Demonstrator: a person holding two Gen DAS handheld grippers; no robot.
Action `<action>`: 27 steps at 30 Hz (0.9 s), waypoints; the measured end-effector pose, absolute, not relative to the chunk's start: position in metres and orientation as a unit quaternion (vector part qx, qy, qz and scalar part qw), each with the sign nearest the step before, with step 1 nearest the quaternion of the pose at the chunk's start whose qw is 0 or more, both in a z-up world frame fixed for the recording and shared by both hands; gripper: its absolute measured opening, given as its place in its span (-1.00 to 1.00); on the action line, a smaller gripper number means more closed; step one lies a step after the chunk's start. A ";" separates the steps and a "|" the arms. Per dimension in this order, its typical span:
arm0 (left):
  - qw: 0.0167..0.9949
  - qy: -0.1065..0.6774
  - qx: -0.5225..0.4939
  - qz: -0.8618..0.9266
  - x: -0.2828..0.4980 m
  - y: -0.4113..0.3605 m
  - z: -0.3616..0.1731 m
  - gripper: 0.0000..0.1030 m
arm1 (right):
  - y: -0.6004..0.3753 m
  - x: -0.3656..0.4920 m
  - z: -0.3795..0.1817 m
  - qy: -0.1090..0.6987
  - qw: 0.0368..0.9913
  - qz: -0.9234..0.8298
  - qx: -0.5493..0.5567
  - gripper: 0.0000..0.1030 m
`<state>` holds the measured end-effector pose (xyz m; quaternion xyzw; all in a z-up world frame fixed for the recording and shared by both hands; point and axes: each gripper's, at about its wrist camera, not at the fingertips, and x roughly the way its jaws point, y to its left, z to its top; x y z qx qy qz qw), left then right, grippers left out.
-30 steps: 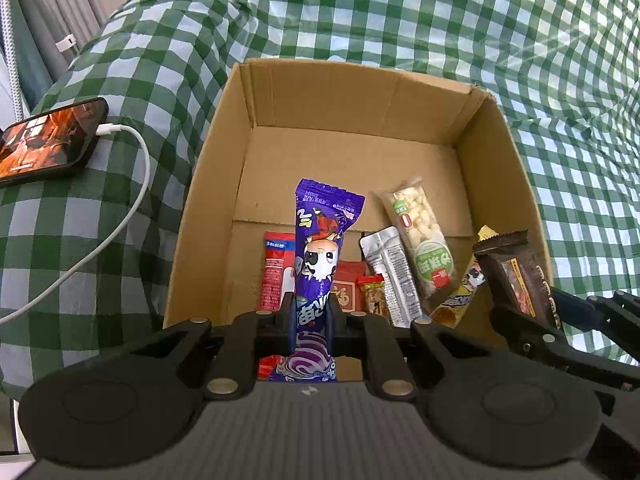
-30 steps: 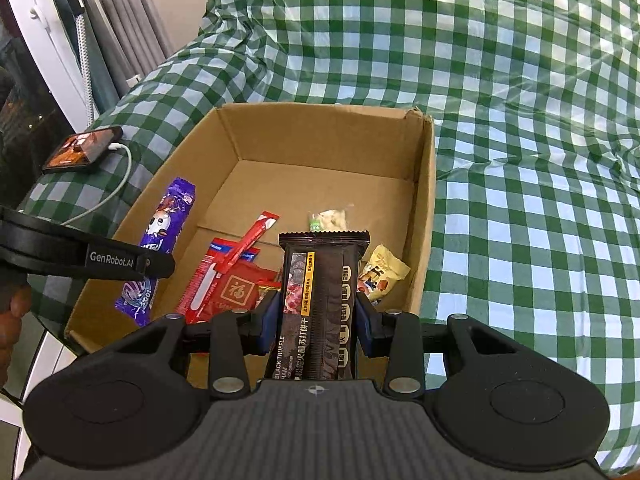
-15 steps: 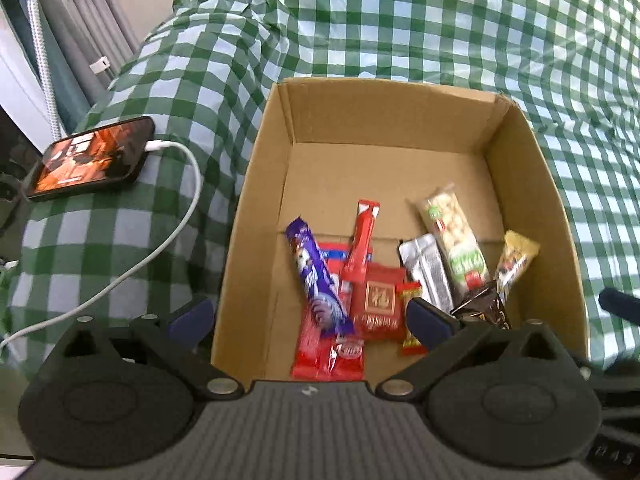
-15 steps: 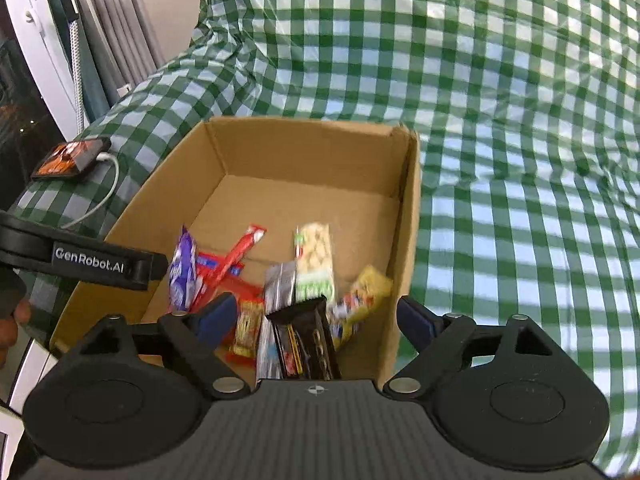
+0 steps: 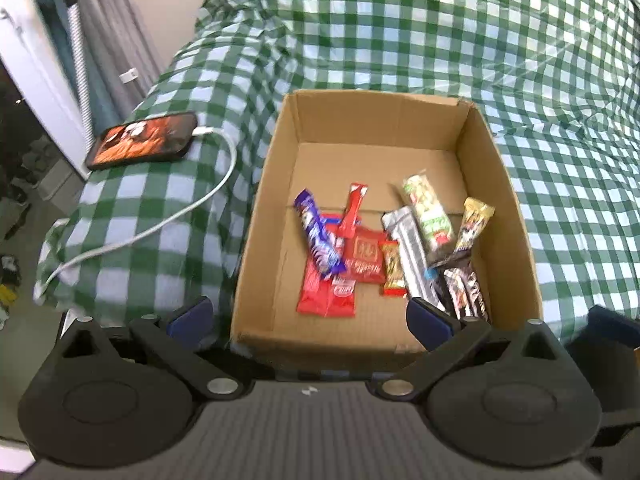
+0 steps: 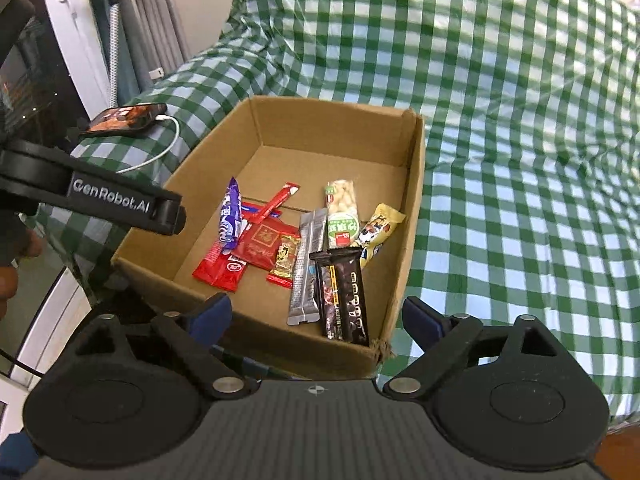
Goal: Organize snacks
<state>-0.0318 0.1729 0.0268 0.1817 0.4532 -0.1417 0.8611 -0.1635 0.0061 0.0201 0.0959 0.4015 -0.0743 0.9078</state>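
An open cardboard box (image 5: 260, 216) (image 6: 414, 184) stands on a green checked cloth and holds several snacks. A purple bar (image 5: 318, 238) (image 6: 230, 216) lies at the left over red packets (image 5: 326, 292) (image 6: 220, 268). A black chocolate bar (image 5: 464, 290) (image 6: 344, 294) lies at the near right beside a silver packet (image 5: 412, 254) (image 6: 308, 268). A peanut bar (image 5: 428, 212) (image 6: 342, 216) and a yellow packet (image 5: 474, 222) (image 6: 378, 228) lie further back. My left gripper (image 5: 308, 322) is open and empty above the box's near edge. My right gripper (image 6: 316, 320) is open and empty there too.
A phone (image 5: 144, 140) (image 6: 124, 118) with a white cable (image 5: 160, 224) lies on the cloth left of the box. Curtains and a window frame (image 6: 100, 32) stand at the far left. The left gripper's arm (image 6: 100, 200) crosses the right wrist view.
Both grippers opened and dropped their bars into the box: the purple bar at left, the black chocolate bar at right. Both grippers then pulled up and back from the box.
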 end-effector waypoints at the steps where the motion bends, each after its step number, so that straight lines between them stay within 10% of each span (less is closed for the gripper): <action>1: 0.861 0.454 0.186 -0.133 -0.037 0.175 0.027 0.99 | 0.008 -0.169 0.022 0.399 0.909 -0.076 0.094 0.82; 27: 0.880 0.419 0.182 -0.134 -0.112 0.203 0.032 0.99 | 0.024 -0.237 0.043 0.348 0.927 -0.109 0.087 0.94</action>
